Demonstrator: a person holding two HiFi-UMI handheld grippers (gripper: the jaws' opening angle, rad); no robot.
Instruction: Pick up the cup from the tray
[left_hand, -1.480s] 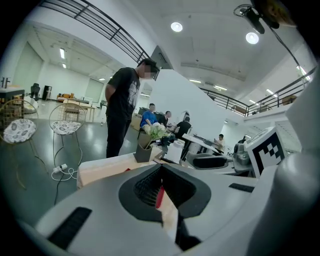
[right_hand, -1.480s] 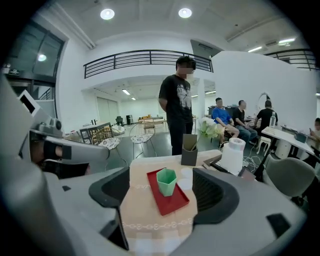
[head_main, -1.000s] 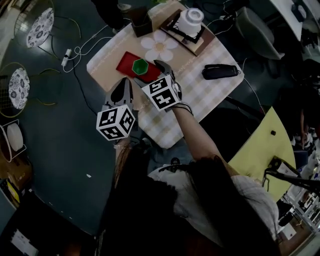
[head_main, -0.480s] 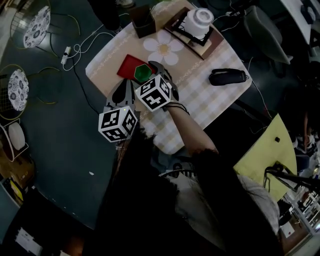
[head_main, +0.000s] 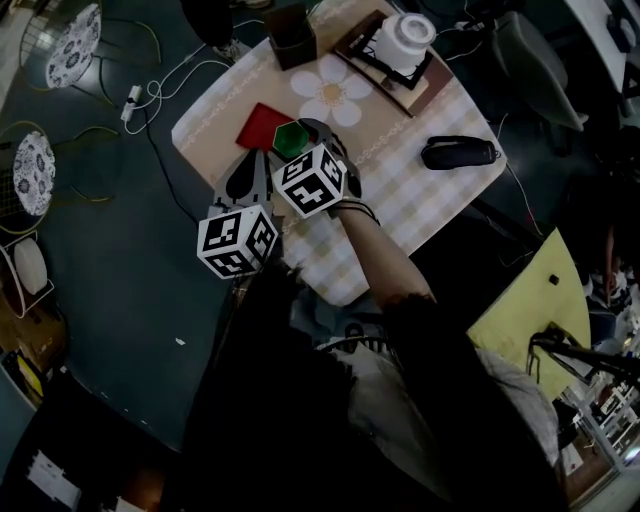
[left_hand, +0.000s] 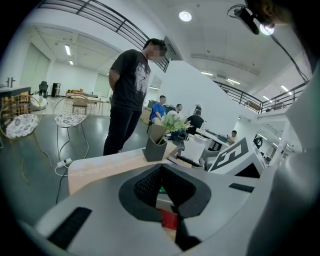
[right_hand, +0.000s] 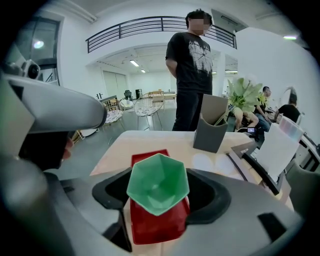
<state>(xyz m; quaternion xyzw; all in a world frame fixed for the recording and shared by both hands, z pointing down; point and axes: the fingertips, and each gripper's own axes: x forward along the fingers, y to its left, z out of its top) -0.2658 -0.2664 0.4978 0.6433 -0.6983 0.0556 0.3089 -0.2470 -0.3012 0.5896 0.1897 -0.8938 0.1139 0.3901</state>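
A green six-sided cup (head_main: 290, 138) stands on a small red tray (head_main: 258, 124) near the left end of the checked table (head_main: 420, 200). My right gripper (head_main: 297, 141) reaches around it. In the right gripper view the cup (right_hand: 158, 183) sits between the two jaws over the red tray (right_hand: 155, 225); the jaws are closing, with a sliver of room still at the cup's sides. My left gripper (head_main: 250, 168) hovers at the table's left edge, just short of the tray, its jaws together on nothing (left_hand: 162, 192).
A flower-shaped mat (head_main: 328, 95), a dark holder (head_main: 290, 45), a white pot on a dark board (head_main: 400, 40) and a black case (head_main: 458, 152) share the table. Cables (head_main: 150, 100) and wire chairs (head_main: 75, 35) are on the floor. A person (right_hand: 192, 75) stands beyond the table.
My right gripper has slid forward so the green cup now sits between its jaws, which have narrowed. The left gripper has stayed about where it was.
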